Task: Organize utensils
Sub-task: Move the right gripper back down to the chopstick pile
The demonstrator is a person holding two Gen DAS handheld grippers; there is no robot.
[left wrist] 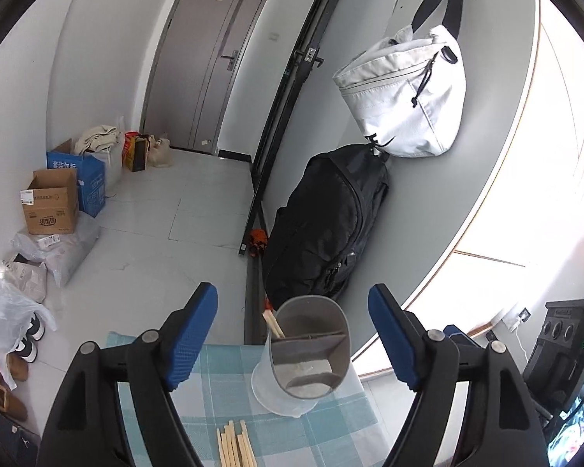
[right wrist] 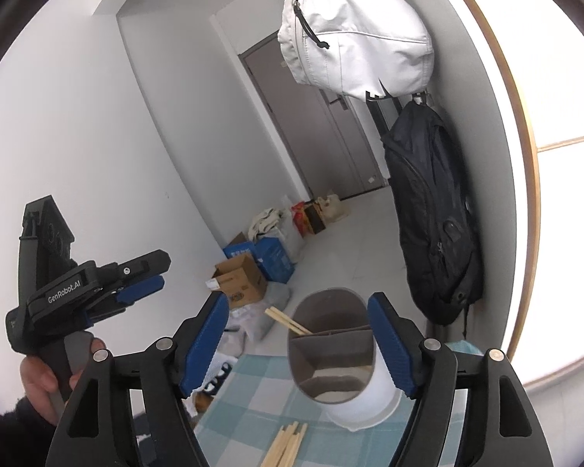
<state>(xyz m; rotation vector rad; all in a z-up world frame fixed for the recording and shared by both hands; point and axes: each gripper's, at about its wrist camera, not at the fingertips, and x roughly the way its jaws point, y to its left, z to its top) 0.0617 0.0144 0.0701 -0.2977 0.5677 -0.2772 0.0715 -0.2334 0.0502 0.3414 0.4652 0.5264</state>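
Observation:
A grey-lined white utensil holder (left wrist: 307,354) with inner dividers stands on a blue checked tablecloth (left wrist: 214,381). A pair of wooden chopsticks (left wrist: 273,325) leans in its far compartment. Several loose wooden chopsticks (left wrist: 235,445) lie on the cloth in front of it. My left gripper (left wrist: 292,338) is open and empty, its blue pads either side of the holder, held above the cloth. In the right wrist view the holder (right wrist: 335,354), the standing chopsticks (right wrist: 288,321) and the loose ones (right wrist: 286,445) show too. My right gripper (right wrist: 299,344) is open and empty. The left gripper (right wrist: 144,284) shows at left.
A black backpack (left wrist: 323,225) and a white bag (left wrist: 405,93) hang on the wall behind the table. Cardboard boxes (left wrist: 52,202), plastic bags and shoes (left wrist: 23,346) lie on the floor at left. A black device (left wrist: 564,346) stands at right.

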